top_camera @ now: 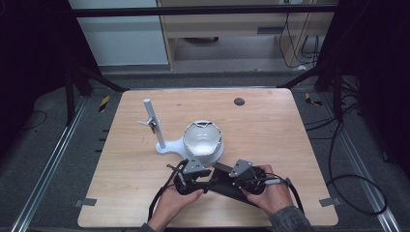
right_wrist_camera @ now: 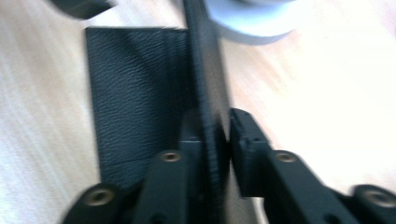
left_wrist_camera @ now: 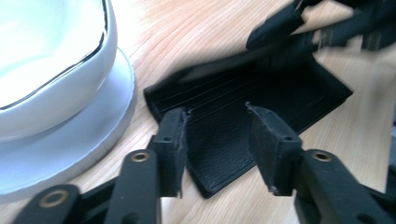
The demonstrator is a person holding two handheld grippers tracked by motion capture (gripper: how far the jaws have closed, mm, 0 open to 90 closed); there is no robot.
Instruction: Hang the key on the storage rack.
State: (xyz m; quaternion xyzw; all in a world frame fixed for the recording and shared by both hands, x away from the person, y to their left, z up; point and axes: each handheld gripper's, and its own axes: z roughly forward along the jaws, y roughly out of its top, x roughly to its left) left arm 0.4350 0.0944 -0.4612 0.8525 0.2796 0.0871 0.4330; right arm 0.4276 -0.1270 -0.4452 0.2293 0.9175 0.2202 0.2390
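Wallet: a black leather wallet (left_wrist_camera: 261, 107) lies open on the wooden worktop (top_camera: 270, 130), near the person's edge, just beside the white bowl (top_camera: 203, 140).
Left tongs (left_wrist_camera: 217, 135): spread apart over the wallet's near flap, pads clear of the leather.
Right tongs (right_wrist_camera: 219, 135): pressed together on the wallet's raised flap, which stands on edge between the pads.
Bowl: sits on the round base of a white stand (top_camera: 159, 130) with an upright post.
Hands: both at the worktop's near edge, close together.
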